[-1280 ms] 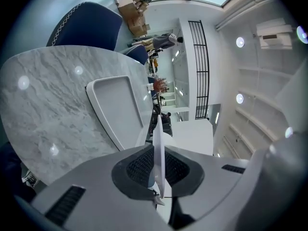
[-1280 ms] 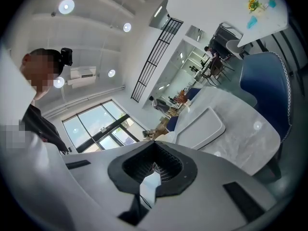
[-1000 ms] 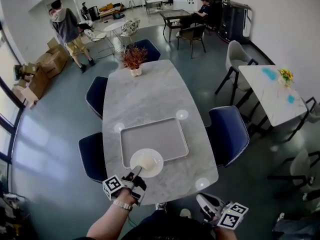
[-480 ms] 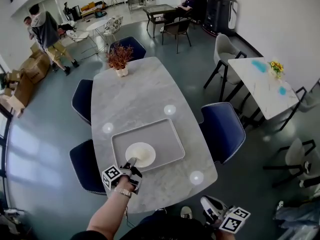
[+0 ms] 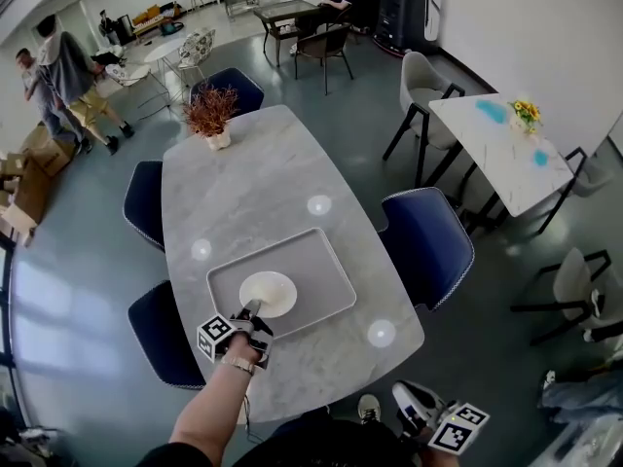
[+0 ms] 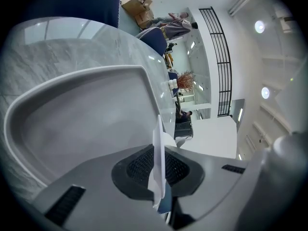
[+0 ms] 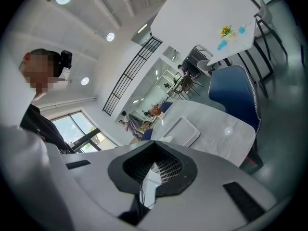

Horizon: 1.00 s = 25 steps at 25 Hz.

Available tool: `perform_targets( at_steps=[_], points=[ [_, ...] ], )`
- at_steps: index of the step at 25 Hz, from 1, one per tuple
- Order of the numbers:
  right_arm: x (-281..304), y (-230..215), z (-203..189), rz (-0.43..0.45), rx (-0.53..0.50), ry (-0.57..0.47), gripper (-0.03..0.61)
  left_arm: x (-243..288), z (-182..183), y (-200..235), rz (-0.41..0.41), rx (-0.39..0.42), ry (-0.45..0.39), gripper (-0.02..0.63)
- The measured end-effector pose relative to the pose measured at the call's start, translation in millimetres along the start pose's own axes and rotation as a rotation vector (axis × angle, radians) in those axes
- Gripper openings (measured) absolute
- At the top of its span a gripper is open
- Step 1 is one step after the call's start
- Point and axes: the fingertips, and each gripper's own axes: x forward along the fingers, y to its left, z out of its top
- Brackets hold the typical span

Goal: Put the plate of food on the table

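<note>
starting nearest: spotting the right gripper (image 5: 401, 395) low at the near right, off the table's (image 5: 255, 188) near edge, with jaws drawn close together and nothing between them. moving up and left to the left gripper (image 5: 251, 311), reaching in over the near edge of the table at the end of a bare forearm. clamped there on the near rim of the white plate (image 5: 271, 292), pads pressed tight on the thin edge, seen edge-on in the left gripper view. finding the plate over the near left part of the grey tray (image 5: 316, 261); hard to say whether resting on it or lifted just clear. placing the tray flat on the near half of the marble-look table, slightly askew. noting blue chairs tucked in on both sides: one at the right (image 5: 428, 246), two at the left (image 5: 161, 334) (image 5: 144, 202). looking farther along to a reddish potted plant (image 5: 209, 115) standing at the far end of the table, with another blue chair (image 5: 226, 88) just beyond. off to the far right, picking out a second white table (image 5: 496, 149) with yellow flowers (image 5: 527, 113) on it. at the far left, catching two standing people (image 5: 63, 66) beside cardboard boxes (image 5: 24, 178).
</note>
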Motion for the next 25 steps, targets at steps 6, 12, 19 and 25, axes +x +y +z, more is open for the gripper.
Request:
perform_targets(
  at_steps=[6,12,19,25],
  points=[
    [2,-4,-7,-0.012,0.009,0.004,0.011,13,2,5,0.028,0.018,0.008,0.028],
    [-2,-9,-11,-0.027,0.037,0.000,0.011,22,4,3,0.042,0.031,0.009,0.026],
    [-5,-14,-11,-0.032,0.053,-0.006,0.011,38,8,6,0.093,0.069,0.014,0.026],
    [-7,-16,-7,-0.026,0.050,-0.003,0.011,41,9,7,0.141,0.113,0.009,0.028]
  ],
)
